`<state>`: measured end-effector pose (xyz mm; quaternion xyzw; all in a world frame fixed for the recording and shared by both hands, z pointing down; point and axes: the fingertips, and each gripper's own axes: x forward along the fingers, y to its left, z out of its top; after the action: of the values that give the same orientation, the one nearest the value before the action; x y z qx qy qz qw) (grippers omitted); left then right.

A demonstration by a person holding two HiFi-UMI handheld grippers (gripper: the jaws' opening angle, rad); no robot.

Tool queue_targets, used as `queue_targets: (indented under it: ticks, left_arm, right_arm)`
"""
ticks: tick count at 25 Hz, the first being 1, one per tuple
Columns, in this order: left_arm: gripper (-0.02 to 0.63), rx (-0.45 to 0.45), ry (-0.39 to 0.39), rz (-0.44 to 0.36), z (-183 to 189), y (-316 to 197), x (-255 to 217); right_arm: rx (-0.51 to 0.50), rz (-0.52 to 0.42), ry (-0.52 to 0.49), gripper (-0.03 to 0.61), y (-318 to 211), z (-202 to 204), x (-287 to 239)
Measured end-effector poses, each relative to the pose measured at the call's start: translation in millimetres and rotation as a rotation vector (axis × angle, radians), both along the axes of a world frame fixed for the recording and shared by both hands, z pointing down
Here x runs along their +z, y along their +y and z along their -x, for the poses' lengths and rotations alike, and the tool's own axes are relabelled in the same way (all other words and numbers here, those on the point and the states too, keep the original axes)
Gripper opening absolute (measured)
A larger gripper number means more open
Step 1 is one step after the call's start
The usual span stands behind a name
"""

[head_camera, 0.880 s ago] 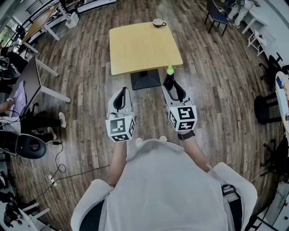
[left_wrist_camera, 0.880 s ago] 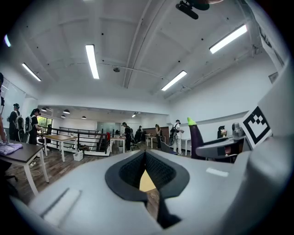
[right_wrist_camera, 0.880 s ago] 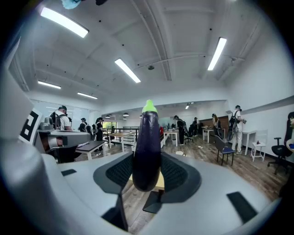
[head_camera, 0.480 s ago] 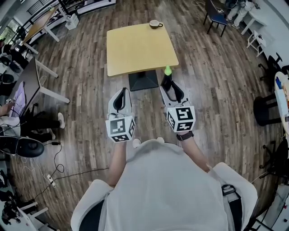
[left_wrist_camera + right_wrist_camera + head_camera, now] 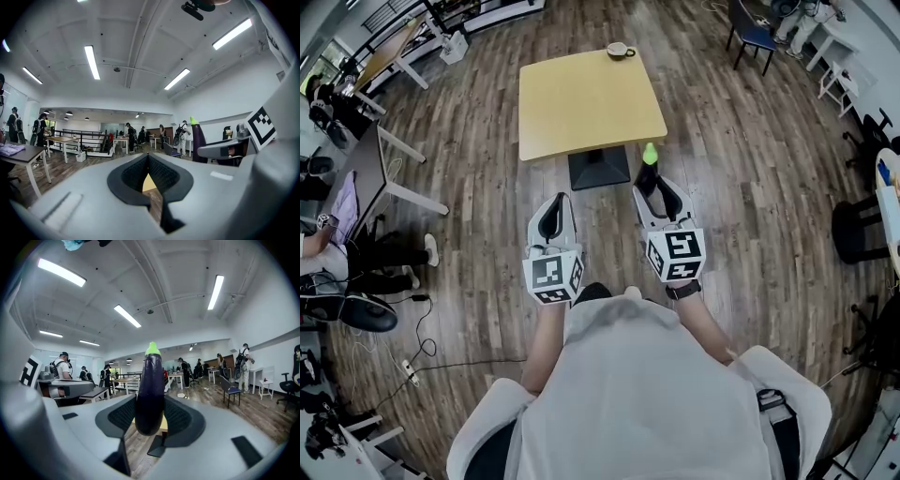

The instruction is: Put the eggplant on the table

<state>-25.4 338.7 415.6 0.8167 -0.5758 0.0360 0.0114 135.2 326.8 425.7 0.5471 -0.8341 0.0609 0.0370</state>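
A dark purple eggplant (image 5: 150,394) with a green cap stands upright between the pads of my right gripper (image 5: 150,414), which is shut on it. In the head view the eggplant (image 5: 648,172) hangs over the wooden floor, just short of the near right corner of the square yellow table (image 5: 581,103). My left gripper (image 5: 551,202) is level beside it, short of the table's near edge, shut and holding nothing. Its pads meet at the tips (image 5: 148,158). The left gripper view shows the eggplant (image 5: 199,140) off to the right.
A cup (image 5: 619,50) sits at the table's far right corner. The table stands on a dark pedestal base (image 5: 600,169). Desks (image 5: 370,169) and a seated person are at the left, with chairs (image 5: 750,33) at the far right. Several people stand far across the room.
In the head view the table has shifted slightly up and left, and both grippers sit a little lower. The eggplant stays gripped upright.
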Motion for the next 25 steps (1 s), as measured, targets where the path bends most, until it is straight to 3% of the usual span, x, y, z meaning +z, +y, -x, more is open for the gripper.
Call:
queue_targets:
  ticks: [8,25]
  left_arm:
    - [0.008,-0.016,0.014,0.026,11,-26,16]
    - [0.008,0.025,0.045,-0.03,73,-215,0]
  right_arm:
    - [-0.04,0.041,0.025,0.187,-32,19,17]
    - [-0.013,-0.005,0.055,0.187,-211,89,-2]
